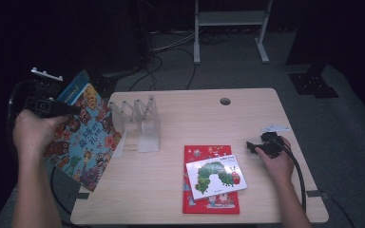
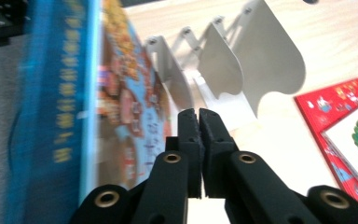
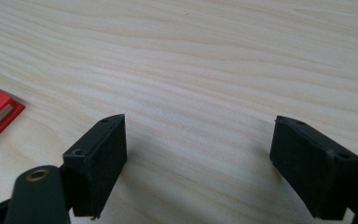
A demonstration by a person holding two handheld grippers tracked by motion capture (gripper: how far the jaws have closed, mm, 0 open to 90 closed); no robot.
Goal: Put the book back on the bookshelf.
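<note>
Left hand-held gripper (image 1: 69,110): held up off the far-left corner of the bench (image 1: 247,114), jaws pressed together. In the left gripper view the pads meet with nothing visible between them, yet the high view puts its tip at the top of the colourful picture book (image 1: 83,135); whether it pinches the cover I cannot tell.

Picture book: tilted, hanging past the bench's left edge, blue spine (image 2: 51,107) uppermost. Just left of the white accordion book rack (image 1: 138,123).

Right hand-held gripper (image 1: 253,147): low over the right half of the bench, jaws wide apart, holding nothing. Bare wood lies under it in the right gripper view.

Other books: white caterpillar book (image 1: 215,175) lies askew atop the red book (image 1: 209,204), near-centre.

Step in hand (judged): standing the picture book into a rack slot. Best done by bringing the book upright first, lining its bottom edge with the gap between two dividers (image 2: 223,65), then lowering straight.

Edges: the rack sits close to the left edge, and the book overhangs it; a slip drops it to the floor.

Open room: far and right parts of the bench are free. Right gripper could steady the rack; its path crosses above the stacked books.
</note>
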